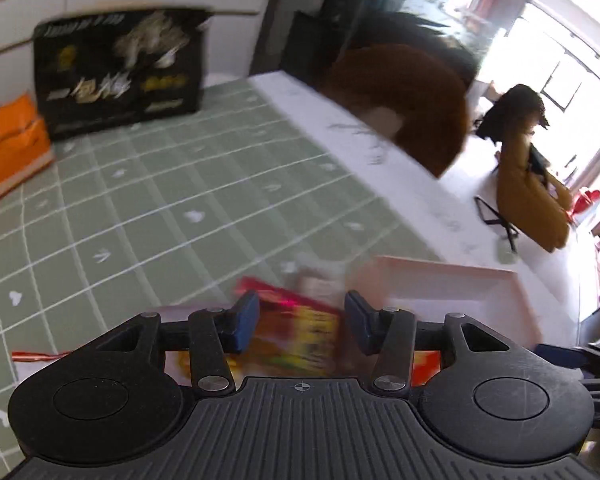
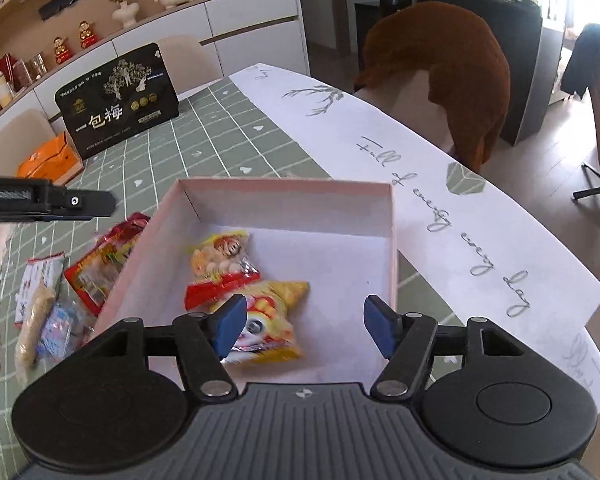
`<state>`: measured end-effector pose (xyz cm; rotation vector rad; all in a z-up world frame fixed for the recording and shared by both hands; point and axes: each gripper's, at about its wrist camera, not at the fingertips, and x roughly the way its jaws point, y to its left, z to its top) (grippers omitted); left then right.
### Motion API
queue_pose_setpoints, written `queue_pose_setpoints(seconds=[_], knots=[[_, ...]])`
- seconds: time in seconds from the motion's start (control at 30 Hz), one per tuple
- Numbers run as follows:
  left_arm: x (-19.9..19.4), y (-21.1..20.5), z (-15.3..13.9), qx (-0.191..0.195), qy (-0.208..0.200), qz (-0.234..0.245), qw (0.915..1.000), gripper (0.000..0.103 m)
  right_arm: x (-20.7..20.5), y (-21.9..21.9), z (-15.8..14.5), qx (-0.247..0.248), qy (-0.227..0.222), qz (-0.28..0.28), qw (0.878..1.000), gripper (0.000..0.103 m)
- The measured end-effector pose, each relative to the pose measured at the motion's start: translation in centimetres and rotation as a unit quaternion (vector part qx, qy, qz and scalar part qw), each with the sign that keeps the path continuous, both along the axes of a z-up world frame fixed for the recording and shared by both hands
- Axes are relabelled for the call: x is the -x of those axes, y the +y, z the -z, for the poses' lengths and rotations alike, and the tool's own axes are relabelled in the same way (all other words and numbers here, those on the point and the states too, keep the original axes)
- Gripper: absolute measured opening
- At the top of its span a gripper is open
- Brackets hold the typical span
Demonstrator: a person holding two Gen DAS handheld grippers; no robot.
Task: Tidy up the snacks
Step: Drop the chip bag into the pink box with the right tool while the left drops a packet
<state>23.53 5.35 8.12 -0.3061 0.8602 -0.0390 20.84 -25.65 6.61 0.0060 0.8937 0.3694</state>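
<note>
A pale pink open box (image 2: 392,236) sits on the green checked tablecloth; it also shows in the left wrist view (image 1: 440,276). Two yellow snack packets (image 2: 268,312) lie inside it. My right gripper (image 2: 304,326) is open and empty, just above the box's near end. A red snack packet (image 2: 100,264) and several small packets (image 2: 48,312) lie left of the box. My left gripper (image 1: 300,320) is open above the red packet (image 1: 296,332), which is blurred; it does not grip it. The left gripper's body shows in the right wrist view (image 2: 48,200).
A black gift box (image 2: 118,100) stands upright at the table's far end, with an orange box (image 2: 50,158) beside it. A brown-covered chair (image 2: 456,68) stands past the table's white edge (image 2: 420,184). Shelves with ornaments line the back wall.
</note>
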Motion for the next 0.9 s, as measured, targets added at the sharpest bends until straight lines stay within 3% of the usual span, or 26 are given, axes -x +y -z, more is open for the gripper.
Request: queue_pose_setpoints(seconds=[0.1, 0.17, 0.27, 0.3, 0.37, 0.43, 0.5, 0.6, 0.73, 0.9], knots=[[-2.0, 0.8, 1.1, 0.016, -0.004, 0.036, 0.9992, 0.053, -0.9, 3.5, -1.0, -0.007, 0.016, 0.003, 1.000, 0.065], [-4.4, 0.3, 1.3, -0.002, -0.013, 0.071, 0.9974, 0.053, -0.8, 4.6, -1.2, -0.014, 0.018, -0.003, 1.000, 0.065], [-8.5, -1.1, 2.9, -0.028, 0.011, 0.111, 0.9934, 0.052, -0.1, 8.8, -1.2, -0.020, 0.026, -0.036, 0.999, 0.065], [-9.5, -1.6, 3.8, -0.031, 0.021, 0.124, 0.9916, 0.049, 1.0, 11.3, -0.7, 0.000, 0.024, -0.051, 0.998, 0.065], [-10.4, -2.4, 5.7, -0.042, 0.039, 0.146, 0.9876, 0.039, 1.3, 12.0, -0.3, 0.009, 0.024, -0.053, 0.998, 0.065], [-10.0, -2.4, 6.2, -0.052, 0.019, 0.167, 0.9845, 0.037, 1.9, 13.3, 0.7, 0.035, 0.026, -0.053, 0.998, 0.063], [-9.0, -2.0, 6.2, -0.038, 0.017, 0.185, 0.9818, 0.036, 2.3, 13.2, 1.7, 0.075, 0.009, -0.026, 0.997, 0.067], [-6.7, -1.4, 6.2, -0.007, 0.022, 0.193, 0.9809, 0.035, 2.0, 12.3, 1.7, 0.069, 0.014, -0.001, 0.998, 0.067], [-2.8, -1.0, 6.1, 0.022, 0.034, 0.183, 0.9823, 0.029, 1.7, 11.7, 1.6, 0.101, -0.008, 0.026, 0.995, 0.063], [3.0, -1.8, 6.2, 0.063, 0.056, 0.157, 0.9839, 0.021, 5.3, 10.1, -0.2, 0.059, -0.013, 0.014, 0.998, 0.062]])
